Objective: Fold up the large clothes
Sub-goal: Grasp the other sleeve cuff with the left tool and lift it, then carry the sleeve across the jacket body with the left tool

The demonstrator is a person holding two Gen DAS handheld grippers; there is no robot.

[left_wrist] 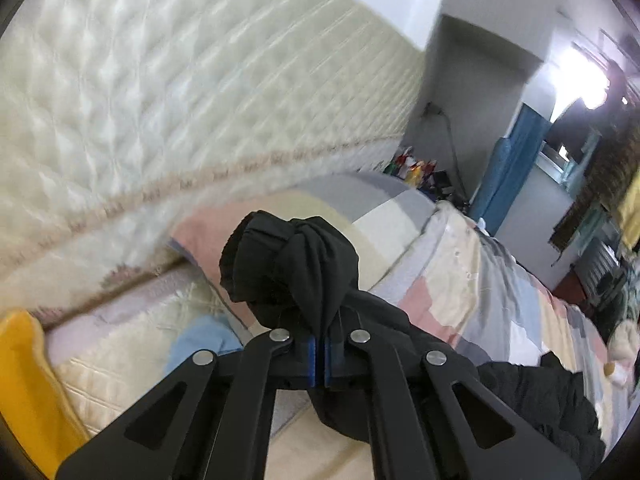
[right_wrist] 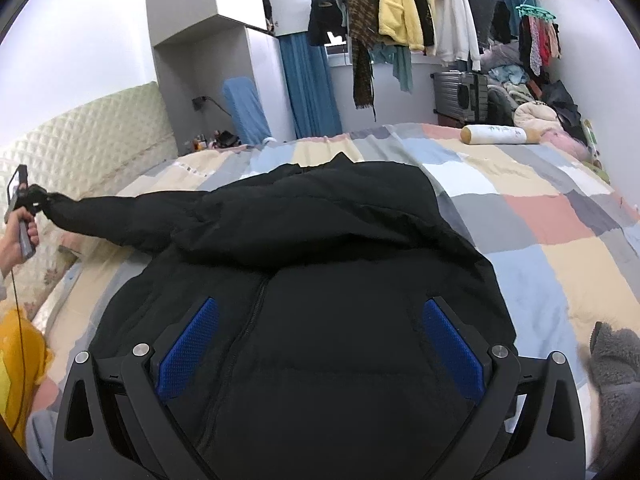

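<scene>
Black padded jacket (right_wrist: 312,264) lies front-up on the patchwork bedspread (right_wrist: 560,216), zip running down its middle, body toward the near edge of the bed, hood or collar toward the far side. Its one visible sleeve (right_wrist: 120,216) is pulled out taut toward the left edge of the bed, beside the quilted headboard (right_wrist: 80,148), and lifted clear of the cover. Left gripper (left_wrist: 318,320) clenched on the sleeve cuff (left_wrist: 280,264): blue pads pressed nearly together, cloth bunched in a knot above them; the right wrist view shows a hand (right_wrist: 16,240) carrying that gripper at the sleeve's end. Right gripper (right_wrist: 320,344) released, jaws wide, blue pads (right_wrist: 188,344) standing either side of the jacket's chest; whether they rest on the fabric or hover just over it, cannot tell. Handling, by judgement: soft and puffy, bulky rather than heavy, shell likely slick, so thin pinches may slip and folds may spring back. Best holds look like cuff, hem and shoulder seam, where the cloth gathers firm. Sleeve probably wants laying across the chest next.
</scene>
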